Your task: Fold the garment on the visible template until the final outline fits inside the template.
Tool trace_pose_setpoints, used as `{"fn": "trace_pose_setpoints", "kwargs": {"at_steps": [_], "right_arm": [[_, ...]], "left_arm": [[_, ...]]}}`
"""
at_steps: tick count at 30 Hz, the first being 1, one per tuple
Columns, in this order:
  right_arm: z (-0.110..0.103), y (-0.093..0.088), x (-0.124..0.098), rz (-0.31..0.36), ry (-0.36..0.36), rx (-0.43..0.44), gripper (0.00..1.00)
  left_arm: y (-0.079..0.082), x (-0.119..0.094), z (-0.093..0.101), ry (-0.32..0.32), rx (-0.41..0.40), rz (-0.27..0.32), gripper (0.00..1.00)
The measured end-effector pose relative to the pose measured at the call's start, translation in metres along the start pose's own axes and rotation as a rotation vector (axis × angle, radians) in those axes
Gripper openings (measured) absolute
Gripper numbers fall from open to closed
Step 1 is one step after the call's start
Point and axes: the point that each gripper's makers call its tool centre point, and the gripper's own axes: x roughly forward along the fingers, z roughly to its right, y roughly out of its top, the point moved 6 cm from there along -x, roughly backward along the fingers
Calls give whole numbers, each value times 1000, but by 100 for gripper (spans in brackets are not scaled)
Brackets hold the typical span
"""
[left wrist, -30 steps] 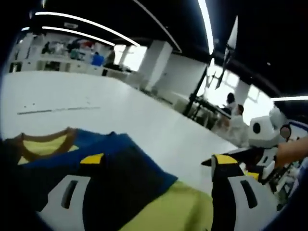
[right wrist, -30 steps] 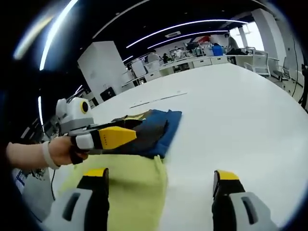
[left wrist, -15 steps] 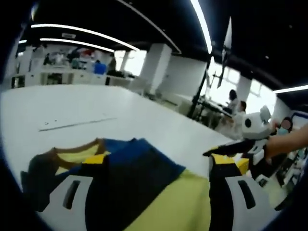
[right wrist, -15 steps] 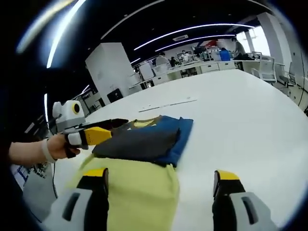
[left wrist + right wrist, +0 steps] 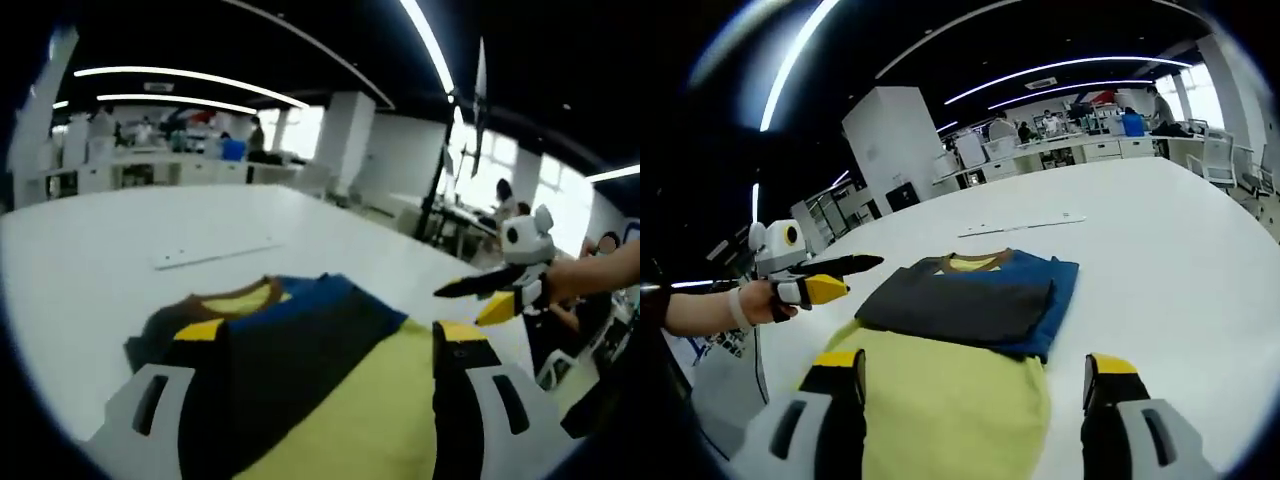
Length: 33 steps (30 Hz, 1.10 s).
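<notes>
With both the left gripper (image 5: 318, 352) and right gripper (image 5: 976, 385) wide apart and holding nothing, the loose dark fold on the shirt (image 5: 960, 340) could slide open if bumped.

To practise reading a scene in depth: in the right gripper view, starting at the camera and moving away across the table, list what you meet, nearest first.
Right gripper, jaws apart → yellow-green part of the garment → dark grey folded panel → brown collar → thin strip lying on the white table.
</notes>
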Motion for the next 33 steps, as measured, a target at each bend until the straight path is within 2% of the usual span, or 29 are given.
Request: {"fn": "trace_pose_setpoints", "kwargs": {"at_steps": [9,17,22,24,28,31,33], "right_arm": [[-11,8,-3,16,31,-24,89],[-18,5,-9,9,61,-25,86],[-24,3,-15,14,74,-22,85],[-25,1,-18,11,80,-26,84],[-28,-7,-26,-3,109,-28,75],[-27,-15,-33,-16,101,-30,75],[-25,-21,-39,-41,96,-24,71]], "left_arm": [[-5,-31,-1,32,-16,-3,75],[-20,-57,-1,71,-52,-19,71],[-26,-68,4,71,-56,-31,71],[-30,-73,5,70,-52,-46,70],[-37,-86,6,68,-61,-69,68],[-43,-96,7,67,-46,-98,67],[-47,-104,7,63,-43,-114,65]]}}
